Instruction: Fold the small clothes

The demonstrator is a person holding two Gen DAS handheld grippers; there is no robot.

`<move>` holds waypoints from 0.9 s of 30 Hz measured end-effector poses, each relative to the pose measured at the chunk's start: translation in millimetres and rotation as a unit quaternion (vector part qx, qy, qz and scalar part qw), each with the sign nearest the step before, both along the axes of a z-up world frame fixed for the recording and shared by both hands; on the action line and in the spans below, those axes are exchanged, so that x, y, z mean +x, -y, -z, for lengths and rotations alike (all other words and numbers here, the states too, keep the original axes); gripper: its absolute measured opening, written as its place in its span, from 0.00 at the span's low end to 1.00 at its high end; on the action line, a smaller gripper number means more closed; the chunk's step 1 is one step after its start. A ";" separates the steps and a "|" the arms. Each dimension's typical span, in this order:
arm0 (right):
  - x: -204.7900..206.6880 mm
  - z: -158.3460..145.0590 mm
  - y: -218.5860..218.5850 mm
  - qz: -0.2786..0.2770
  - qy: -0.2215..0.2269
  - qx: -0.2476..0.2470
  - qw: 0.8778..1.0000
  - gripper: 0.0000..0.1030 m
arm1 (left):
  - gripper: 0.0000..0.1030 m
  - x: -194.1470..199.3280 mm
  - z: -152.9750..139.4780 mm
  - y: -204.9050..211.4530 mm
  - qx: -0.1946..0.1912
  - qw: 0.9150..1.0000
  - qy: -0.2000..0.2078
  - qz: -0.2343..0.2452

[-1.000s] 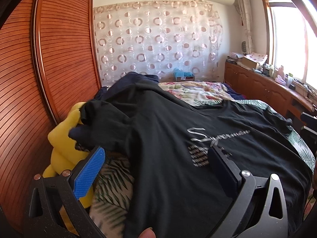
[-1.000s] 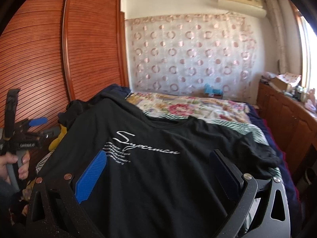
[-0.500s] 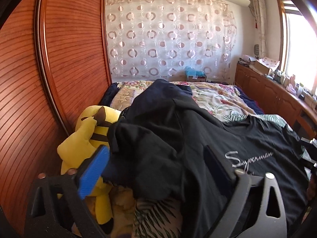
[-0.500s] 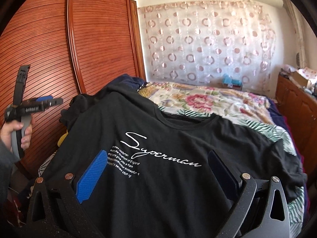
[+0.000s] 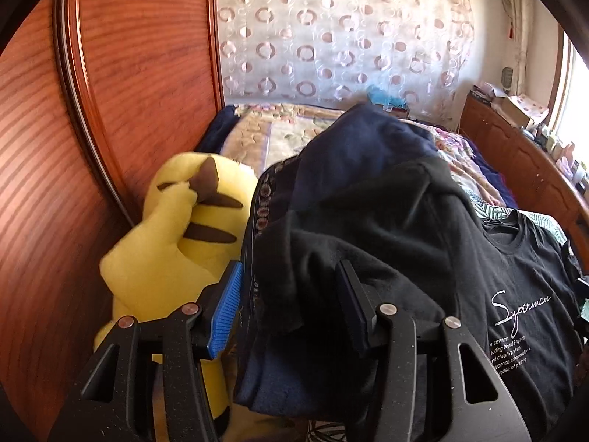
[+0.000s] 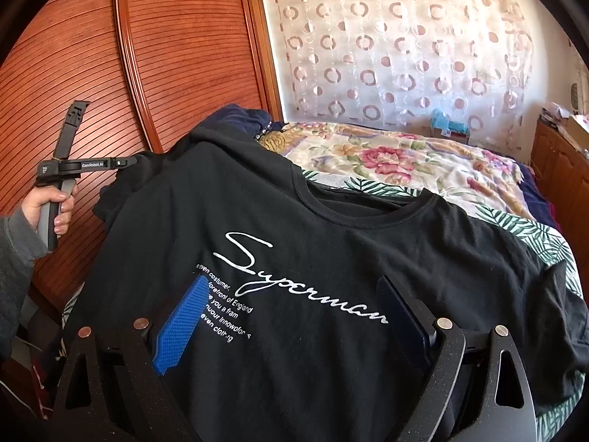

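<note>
A black T-shirt (image 6: 331, 258) with white "Superman" print lies face up on the bed; it also shows in the left wrist view (image 5: 515, 276). Its left sleeve (image 5: 313, 276) is bunched over a pile of dark clothes. My left gripper (image 5: 287, 302) has its jaws partly closed around that sleeve with gaps at the pads; it also shows in the right wrist view (image 6: 125, 164), its tips hidden by the cloth. My right gripper (image 6: 291, 316) is open and empty just above the shirt's chest.
A yellow plush toy (image 5: 176, 243) lies left of the clothes against a wooden wardrobe (image 5: 129, 73). A navy garment (image 5: 368, 140) tops the pile. A floral quilt (image 6: 405, 162) covers the far bed. A wooden cabinet (image 5: 515, 154) runs along the right.
My left gripper moved left and forward from over the print to the shirt's left sleeve, and its jaws narrowed around it. My right gripper moved closer over the print.
</note>
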State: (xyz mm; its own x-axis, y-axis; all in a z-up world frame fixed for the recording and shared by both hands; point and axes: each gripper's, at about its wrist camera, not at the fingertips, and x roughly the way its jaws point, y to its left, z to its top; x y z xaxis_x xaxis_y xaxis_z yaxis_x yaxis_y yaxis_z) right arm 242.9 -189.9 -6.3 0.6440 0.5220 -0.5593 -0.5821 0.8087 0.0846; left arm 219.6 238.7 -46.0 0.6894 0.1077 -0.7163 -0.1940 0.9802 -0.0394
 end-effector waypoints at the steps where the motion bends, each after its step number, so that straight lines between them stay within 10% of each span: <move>1: 1.4 -0.4 0.1 -0.001 -0.002 0.000 1.000 0.91 | 0.51 1.3 2.8 -1.8 -0.003 1.000 -0.006 0.000; 9: 3.7 -0.9 -2.9 0.001 -0.002 0.004 1.000 0.90 | 0.09 -3.1 -15.2 10.1 0.026 0.999 0.012 0.033; 27: -9.7 -1.3 19.7 0.043 0.017 0.037 0.998 0.91 | 0.11 12.5 -103.1 167.9 0.023 0.972 0.074 0.221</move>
